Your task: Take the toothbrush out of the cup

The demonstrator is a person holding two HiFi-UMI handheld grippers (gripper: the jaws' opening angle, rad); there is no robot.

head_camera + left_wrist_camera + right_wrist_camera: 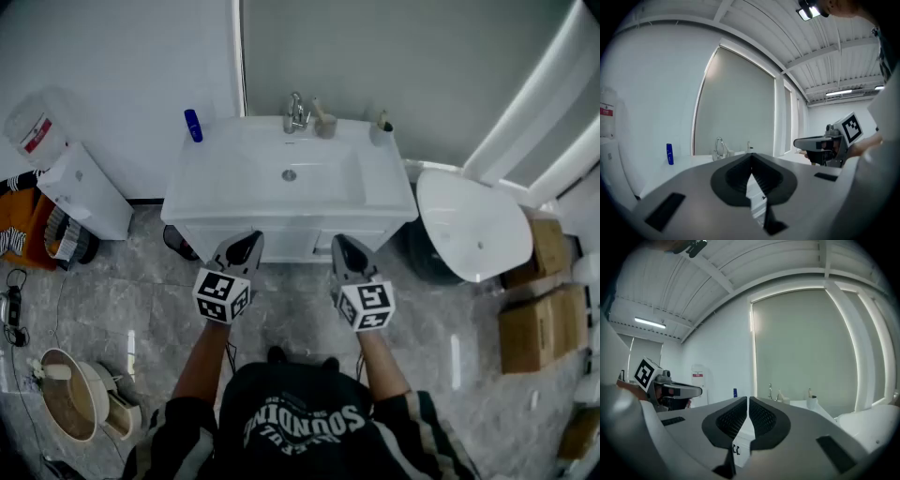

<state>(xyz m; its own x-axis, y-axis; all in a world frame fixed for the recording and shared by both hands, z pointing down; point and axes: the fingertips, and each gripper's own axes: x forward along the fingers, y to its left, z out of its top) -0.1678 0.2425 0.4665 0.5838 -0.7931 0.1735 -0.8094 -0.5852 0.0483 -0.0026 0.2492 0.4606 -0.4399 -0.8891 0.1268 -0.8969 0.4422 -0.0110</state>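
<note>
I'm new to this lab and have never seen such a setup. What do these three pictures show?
A person stands at a white washbasin with a hand-held tool in each hand: the left gripper and the right gripper. The head view comes from a camera on the person's head, looking down. The other two views come from cameras riding on each gripper, looking along its fingers. Along the basin's back edge stand a blue bottle, a faucet and a cup holding the toothbrush. Both grippers are shut and hold nothing.

White basin (pixel 234 173), white cup (pixel 382 133), blue bottle (pixel 193 125), grey marbled floor (pixel 112 286), brown boxes (pixel 544 328)
</note>
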